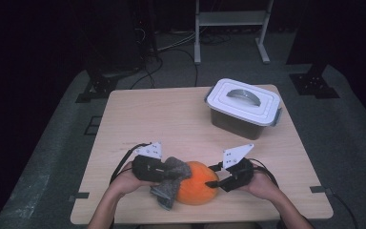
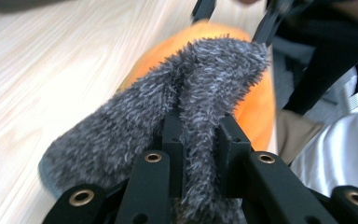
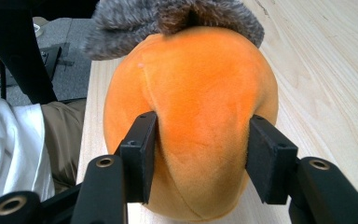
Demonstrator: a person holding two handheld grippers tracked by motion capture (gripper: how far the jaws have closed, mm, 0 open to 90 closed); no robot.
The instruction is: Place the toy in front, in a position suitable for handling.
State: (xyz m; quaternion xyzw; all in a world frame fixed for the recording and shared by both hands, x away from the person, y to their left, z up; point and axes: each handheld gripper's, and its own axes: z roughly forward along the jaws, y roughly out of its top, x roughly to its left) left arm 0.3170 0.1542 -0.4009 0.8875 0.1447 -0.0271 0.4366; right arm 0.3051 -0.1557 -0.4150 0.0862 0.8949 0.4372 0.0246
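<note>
With my right tool [image 1: 215, 175] clamped on the round orange plush ball [image 1: 196, 189] at the table's [image 1: 171, 119] six o'clock edge, my left tool [image 1: 170, 172] pinches the fluffy grey cloth [image 1: 170, 187] draped on it; next I judge I should drag the cloth across.

Open tabletop [image 1: 171, 119] ahead of both grippers, passable. Lidded bin [image 1: 244, 109] blocking far right corner. Between grippers: orange plush [image 1: 198, 189] and grey cloth [image 1: 171, 181], no gap. Near edge tight.

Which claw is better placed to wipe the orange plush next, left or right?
Probably left: the left claw already grips the grey cloth lying on the orange plush; the right claw clamps the plush.
</note>
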